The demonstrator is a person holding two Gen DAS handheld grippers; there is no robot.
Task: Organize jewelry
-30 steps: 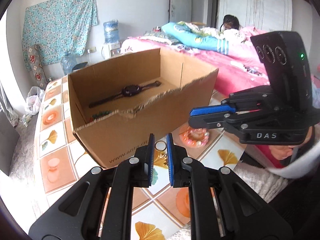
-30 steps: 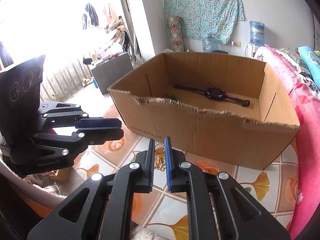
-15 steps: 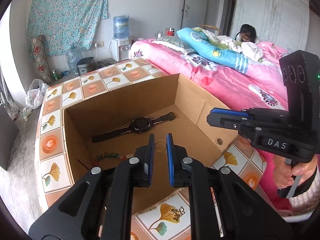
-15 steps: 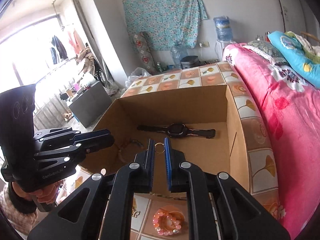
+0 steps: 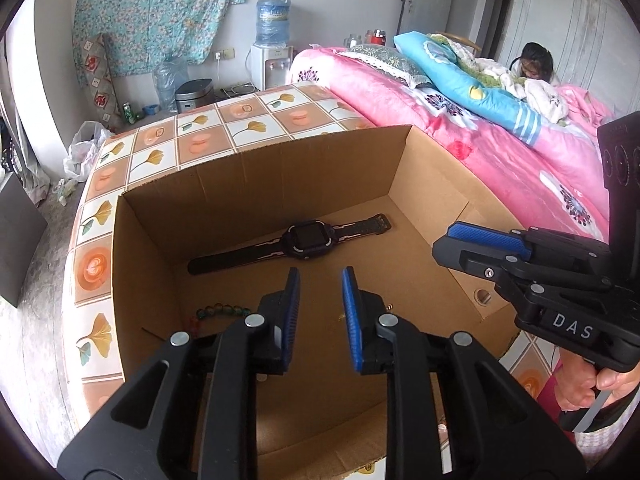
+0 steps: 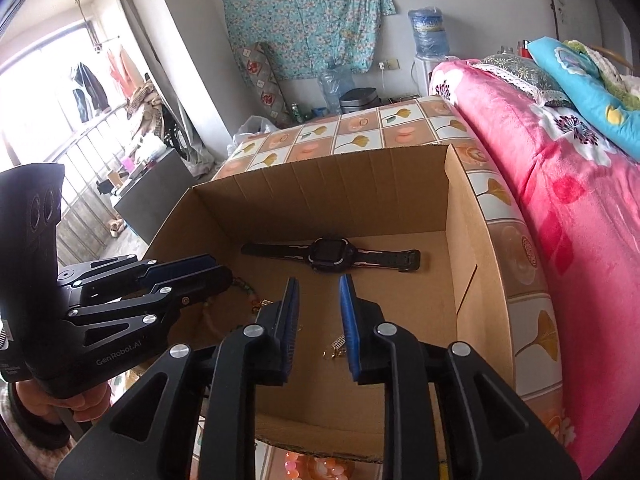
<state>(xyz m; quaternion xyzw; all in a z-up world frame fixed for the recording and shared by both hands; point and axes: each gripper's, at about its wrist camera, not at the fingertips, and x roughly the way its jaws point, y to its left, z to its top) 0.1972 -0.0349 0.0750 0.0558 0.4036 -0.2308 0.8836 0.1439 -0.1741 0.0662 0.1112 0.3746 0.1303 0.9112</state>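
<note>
Both grippers are hovering over the open cardboard box [image 5: 224,216], pointing down into it. The left gripper [image 5: 320,300] and the right gripper [image 6: 318,304] are each showing a narrow gap between their blue fingers [image 5: 292,304], and nothing is sitting between the pads. The jaws have just been opening on both sides.

Half a second ago each pair of fingers was pinching a small gold earring by its hoop; now the right-hand earring [image 6: 336,346] is lying on the box floor just below and beside the right finger, and a small gold speck [image 5: 390,307] just past the left gripper's right finger is probably the other one. A second ago both grippers were lower, outside the box's near wall.

Beyond the fingertips the black watch [image 5: 304,238] is lying flat across the box floor; to the left of the left gripper's fingers a beaded bracelet [image 5: 218,310] is resting there too. Below the right fingers, outside the box on the bench [image 6: 400,128], a pink bead bracelet [image 6: 316,468] is waiting.

That bracelet is likely light, loose and a little slippery; pinching across one side of the loop should be holding best.
</note>
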